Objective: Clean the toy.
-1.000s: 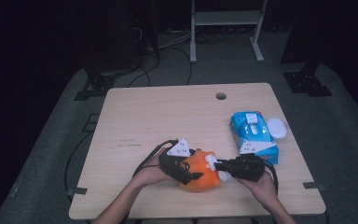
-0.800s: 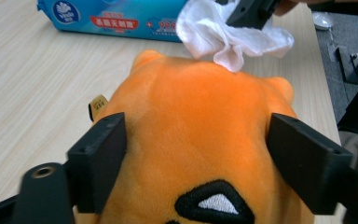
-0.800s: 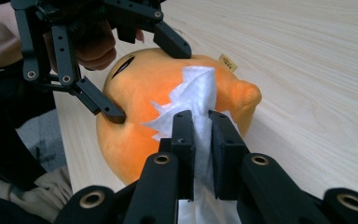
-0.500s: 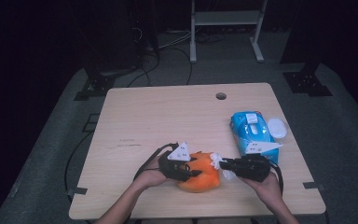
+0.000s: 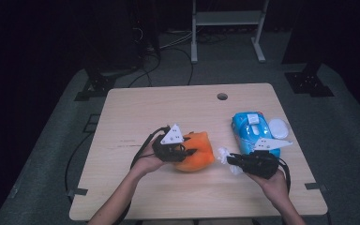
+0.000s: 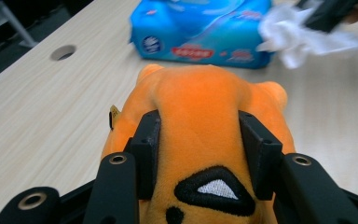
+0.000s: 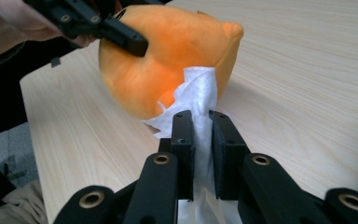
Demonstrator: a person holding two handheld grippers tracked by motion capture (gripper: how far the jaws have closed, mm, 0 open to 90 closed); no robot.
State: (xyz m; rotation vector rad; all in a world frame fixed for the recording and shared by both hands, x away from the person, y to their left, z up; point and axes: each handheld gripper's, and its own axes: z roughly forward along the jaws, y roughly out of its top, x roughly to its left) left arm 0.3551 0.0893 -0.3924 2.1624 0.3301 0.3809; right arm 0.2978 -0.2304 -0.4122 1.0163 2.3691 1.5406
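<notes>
An orange plush toy (image 5: 197, 152) lies on the wooden table (image 5: 168, 112) near its front middle. My left gripper (image 5: 186, 152) is shut on the plush toy (image 6: 200, 116), its jaws pressing both sides above a black embroidered patch. Just to the toy's right, my right gripper (image 5: 228, 159) is shut on a crumpled white wipe (image 5: 226, 157). In the right gripper view the wipe (image 7: 198, 93) rises between the jaws and stands close against the plush toy (image 7: 168, 56). The wipe (image 6: 298, 35) also appears at the top right of the left gripper view.
A blue pack of wet wipes (image 5: 253, 131) lies at the right of the table, with a white round lid (image 5: 278, 127) beside it. A cable hole (image 5: 222, 96) sits near the far edge. Dark floor, cables and a metal stand (image 5: 225, 28) lie beyond.
My right gripper has pulled away to the right with the wipe, opening a small gap from the toy. The left gripper and toy shifted slightly left.
</notes>
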